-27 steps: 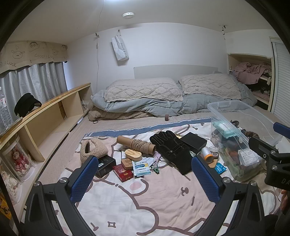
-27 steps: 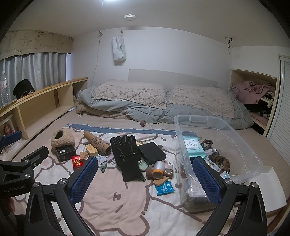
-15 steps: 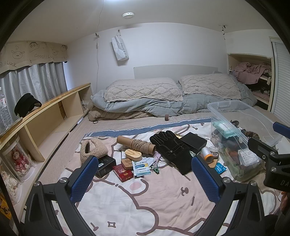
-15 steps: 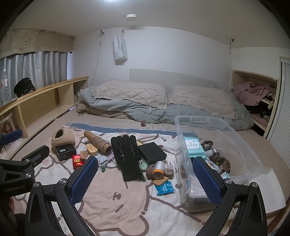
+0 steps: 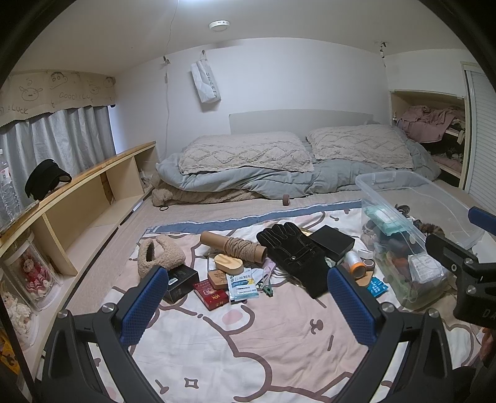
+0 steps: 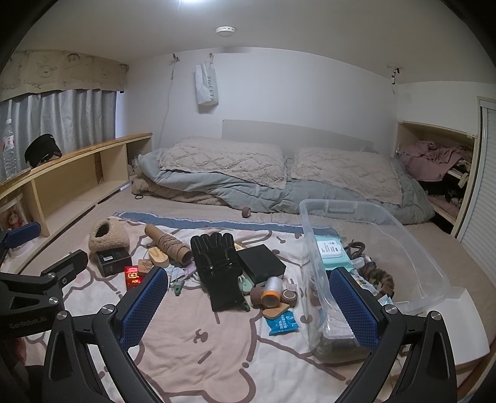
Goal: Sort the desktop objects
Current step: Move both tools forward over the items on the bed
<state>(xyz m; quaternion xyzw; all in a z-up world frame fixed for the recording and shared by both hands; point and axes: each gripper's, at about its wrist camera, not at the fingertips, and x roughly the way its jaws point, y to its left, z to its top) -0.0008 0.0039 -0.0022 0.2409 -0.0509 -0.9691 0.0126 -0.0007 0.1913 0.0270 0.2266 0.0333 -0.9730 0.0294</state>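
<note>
Centrally on the bed's patterned sheet (image 5: 248,350), a limp black glove (image 6: 218,272) lies among clutter beside a clear bin (image 6: 412,257); best pinched at its cuff. Both grippers (image 5: 248,297) (image 6: 248,297) hover, jaws wide apart, empty.

This is a bedroom in a home. Two quilted pillows (image 5: 245,152) lie on a rumpled grey duvet (image 5: 279,183) against a pale headboard (image 5: 297,119), and a cartoon-print sheet (image 5: 248,334) covers the bed. A low wooden shelf (image 5: 93,198) runs beneath grey curtains (image 5: 55,136), an open closet nook (image 5: 431,124) holds heaped clothes, and a round ceiling light (image 5: 219,25) sits overhead.
</note>
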